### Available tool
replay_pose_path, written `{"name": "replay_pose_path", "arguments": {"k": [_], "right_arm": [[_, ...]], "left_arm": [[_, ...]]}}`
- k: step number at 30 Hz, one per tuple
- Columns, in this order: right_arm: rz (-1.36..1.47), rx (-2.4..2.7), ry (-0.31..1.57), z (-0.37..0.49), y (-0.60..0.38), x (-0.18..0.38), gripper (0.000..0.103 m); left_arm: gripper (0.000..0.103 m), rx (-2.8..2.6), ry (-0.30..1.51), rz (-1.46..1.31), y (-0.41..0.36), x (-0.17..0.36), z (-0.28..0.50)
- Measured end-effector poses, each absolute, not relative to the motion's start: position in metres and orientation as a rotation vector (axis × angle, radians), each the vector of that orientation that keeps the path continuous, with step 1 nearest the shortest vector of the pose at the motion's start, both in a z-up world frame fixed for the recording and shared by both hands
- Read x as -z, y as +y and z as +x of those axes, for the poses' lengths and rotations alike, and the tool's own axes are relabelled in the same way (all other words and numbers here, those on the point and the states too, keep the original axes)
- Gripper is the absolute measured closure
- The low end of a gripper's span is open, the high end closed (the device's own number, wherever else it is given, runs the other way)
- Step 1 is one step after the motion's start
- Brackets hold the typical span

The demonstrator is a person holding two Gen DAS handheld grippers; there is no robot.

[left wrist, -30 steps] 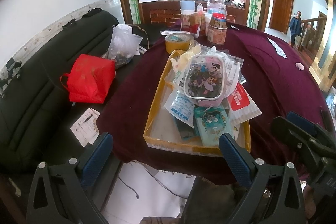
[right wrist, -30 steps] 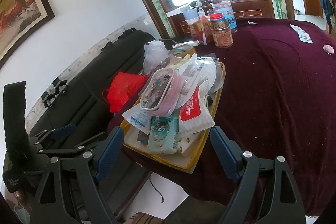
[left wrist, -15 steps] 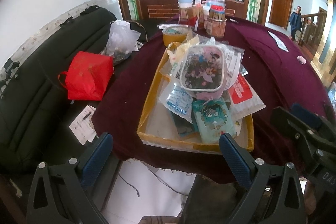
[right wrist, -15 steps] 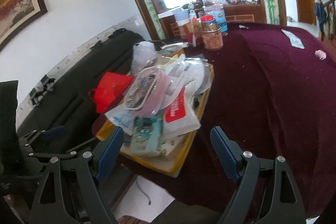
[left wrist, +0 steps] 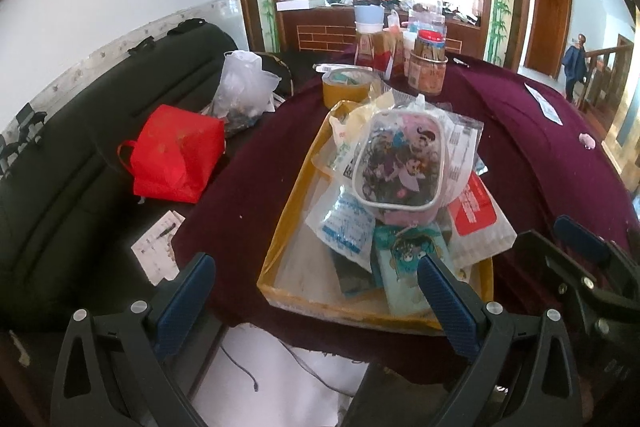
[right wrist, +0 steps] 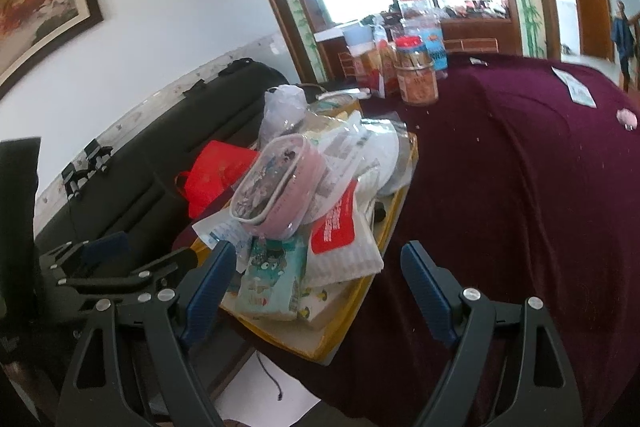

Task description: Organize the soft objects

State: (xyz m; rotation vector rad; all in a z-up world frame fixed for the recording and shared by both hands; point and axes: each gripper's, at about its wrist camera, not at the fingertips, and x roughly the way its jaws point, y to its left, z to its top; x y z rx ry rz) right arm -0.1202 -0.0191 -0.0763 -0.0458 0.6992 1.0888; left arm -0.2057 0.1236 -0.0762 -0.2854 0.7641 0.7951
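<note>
several soft packets are being kept heaped in a yellow tray (left wrist: 280, 239) at the near edge of a table draped in maroon cloth (left wrist: 540, 147), probably so they can be sorted from one spot. a pink pouch (left wrist: 400, 163) with a clear cartoon front is lying tilted on top of the heap, above a teal packet (left wrist: 408, 259), a blue-printed sachet (left wrist: 346, 223) and a red-labelled bag (left wrist: 476, 211). jars (left wrist: 428, 67) and a tape roll (left wrist: 346, 87) are being left standing beyond the tray, apart from the heap. the left gripper (left wrist: 316, 287) is being held wide open in front of the tray's near rim, nothing gripped or touched. the right gripper (right wrist: 320, 279) is likewise being held wide open and empty, aimed at the tray's near right corner, the teal packet lying just past its left finger (right wrist: 212, 279). no sorting is judged to be under way yet.
</note>
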Motion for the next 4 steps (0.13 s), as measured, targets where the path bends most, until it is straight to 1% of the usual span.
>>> {"name": "replay_pose_path", "arguments": {"k": [4], "right_arm": [[-0.055,-1.106,0.674,-0.1225,-0.0171,0.0738,0.019]], "left_arm": [[0.001,-0.810,0.753,-0.276,0.1258,0.0766,-0.2008]]}}
